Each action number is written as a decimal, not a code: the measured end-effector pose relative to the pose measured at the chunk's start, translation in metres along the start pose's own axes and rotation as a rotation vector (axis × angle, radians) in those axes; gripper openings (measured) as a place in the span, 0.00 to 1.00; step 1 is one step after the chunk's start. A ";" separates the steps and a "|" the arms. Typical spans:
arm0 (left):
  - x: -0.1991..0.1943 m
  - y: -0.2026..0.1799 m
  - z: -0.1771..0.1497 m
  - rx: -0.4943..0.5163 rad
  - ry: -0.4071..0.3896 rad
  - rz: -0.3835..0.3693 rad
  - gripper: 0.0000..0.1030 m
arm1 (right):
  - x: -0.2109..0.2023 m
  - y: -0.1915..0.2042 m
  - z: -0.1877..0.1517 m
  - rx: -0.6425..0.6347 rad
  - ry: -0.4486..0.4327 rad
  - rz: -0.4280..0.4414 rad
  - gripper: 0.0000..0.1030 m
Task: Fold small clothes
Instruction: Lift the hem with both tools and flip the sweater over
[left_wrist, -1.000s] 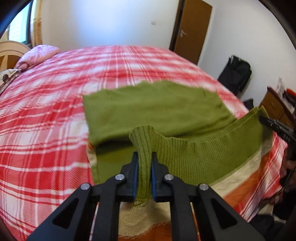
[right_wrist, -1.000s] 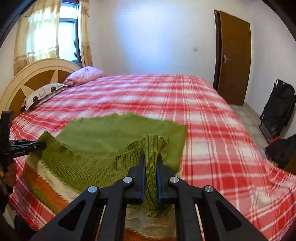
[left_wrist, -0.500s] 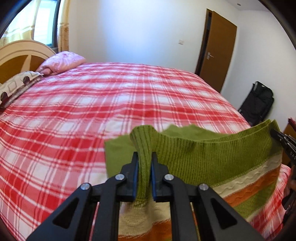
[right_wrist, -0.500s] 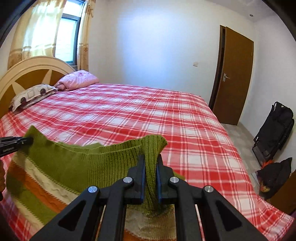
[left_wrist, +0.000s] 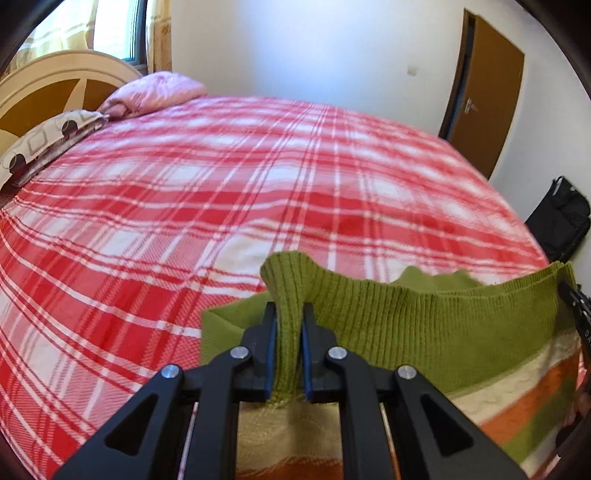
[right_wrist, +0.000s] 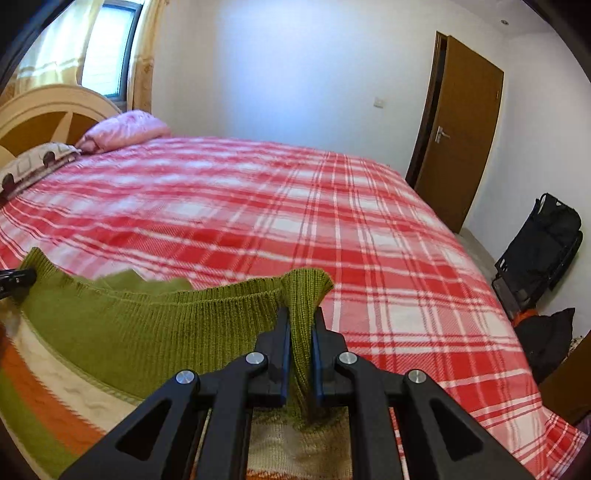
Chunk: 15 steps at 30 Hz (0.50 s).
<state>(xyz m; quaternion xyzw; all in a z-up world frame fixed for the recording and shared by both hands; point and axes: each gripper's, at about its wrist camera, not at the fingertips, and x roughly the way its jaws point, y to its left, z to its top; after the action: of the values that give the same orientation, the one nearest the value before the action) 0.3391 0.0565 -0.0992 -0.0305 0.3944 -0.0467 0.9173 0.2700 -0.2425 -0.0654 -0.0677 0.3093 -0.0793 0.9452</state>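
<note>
**Sweater hem held at two corners**

Left tongs (left_wrist: 289, 325) and right tongs (right_wrist: 300, 328) each clamp the ribbed green hem of the sweater (left_wrist: 424, 328), stretched between them. Ahead lies the open plaid bed (right_wrist: 258, 221); pillows (left_wrist: 155, 92) far left.

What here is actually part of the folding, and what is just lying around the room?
Part of the job:
- green striped sweater
- left gripper and right gripper, jaws clamped on its ribbed hem
- plaid bed, the work surface

Just lying about:
- pink pillow
- patterned pillow
- black bag
- door
</note>
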 end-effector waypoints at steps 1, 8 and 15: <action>0.004 -0.001 -0.001 0.003 0.006 0.008 0.11 | 0.004 -0.001 -0.003 0.005 0.007 0.000 0.09; 0.022 0.002 -0.005 -0.020 0.036 0.032 0.20 | 0.029 0.001 -0.011 -0.002 0.079 -0.035 0.09; 0.030 0.010 -0.004 -0.064 0.068 0.032 0.41 | 0.050 0.012 -0.014 -0.063 0.187 -0.142 0.38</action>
<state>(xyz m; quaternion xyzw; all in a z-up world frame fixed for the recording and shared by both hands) 0.3579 0.0629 -0.1245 -0.0518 0.4270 -0.0206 0.9025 0.3023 -0.2417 -0.1073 -0.1114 0.3931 -0.1420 0.9016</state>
